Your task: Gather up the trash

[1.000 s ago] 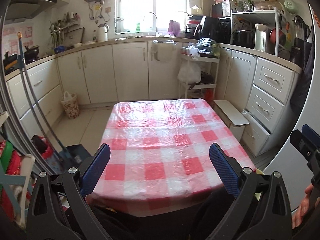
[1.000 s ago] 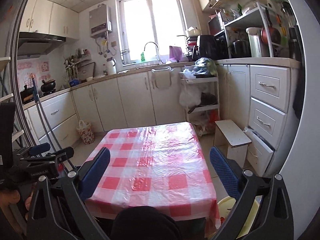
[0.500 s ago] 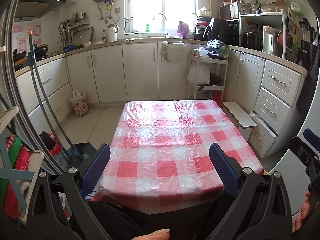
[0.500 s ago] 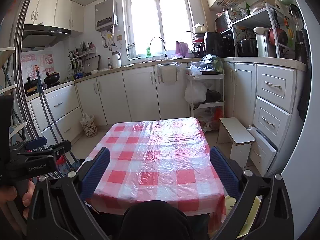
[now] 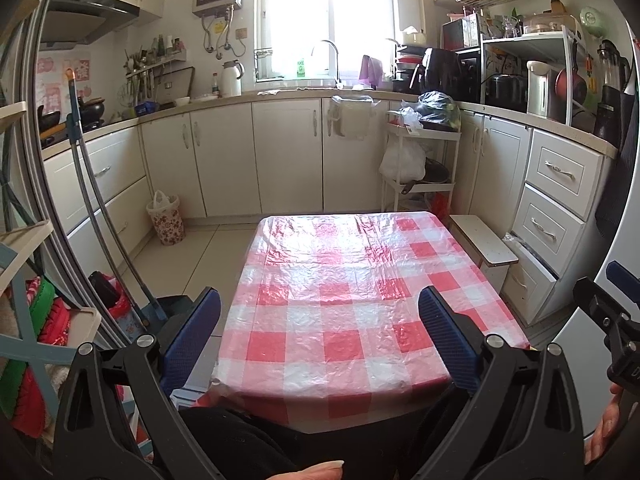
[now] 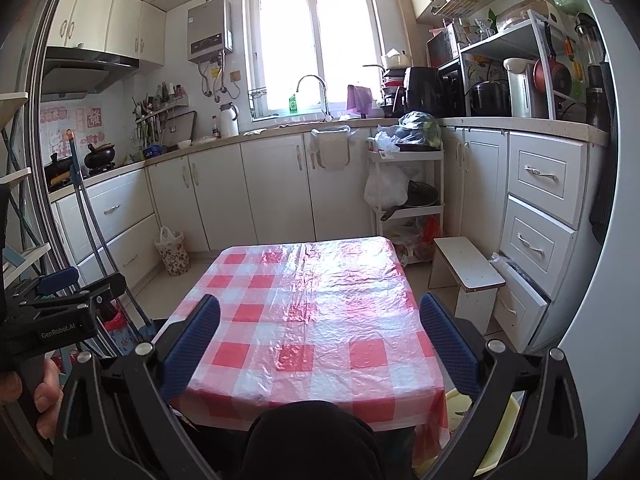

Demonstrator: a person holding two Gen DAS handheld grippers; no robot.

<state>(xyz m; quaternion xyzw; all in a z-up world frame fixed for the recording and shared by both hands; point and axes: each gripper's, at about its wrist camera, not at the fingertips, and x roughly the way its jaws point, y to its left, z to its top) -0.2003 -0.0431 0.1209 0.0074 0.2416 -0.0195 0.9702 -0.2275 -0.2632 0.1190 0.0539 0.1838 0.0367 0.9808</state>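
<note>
Both tongs stand wide apart with nothing between their blue ridged pads. The left gripper [image 5: 319,332] is held above the near end of a low table covered in a red-and-white checked plastic cloth [image 5: 352,292]; the right gripper [image 6: 319,334] is held over the same near edge, seen from slightly further right. Each gripper shows at the margin of the other's view — the right one at the right edge of the left camera's picture, the left one at the left edge of the right camera's picture, with fingers [image 6: 48,392] of the person's hand wrapped around its handle.

The checked cloth is bare and glossy; no loose trash shows on it. What can be seen of rubbish sits away from the table: a small floral-patterned waste basket lined with a white plastic bag [image 5: 166,220] stands on the tiled floor against the cream lower cabinets [image 5: 224,168], well apart from the table's far left corner. A white plastic bag [image 6: 386,188] hangs on a white tiered trolley [image 6: 408,212] beyond the table's far right corner, and a dark bag of greens [image 6: 418,130] rests on the trolley's top tier.

A small white stool [image 6: 468,276] stands just beside the table's right side, in front of white drawers [image 6: 536,216] — the lowest one is pulled slightly open. Below the table's near right corner a pale yellow basin [image 6: 496,428] is partly visible.
</note>
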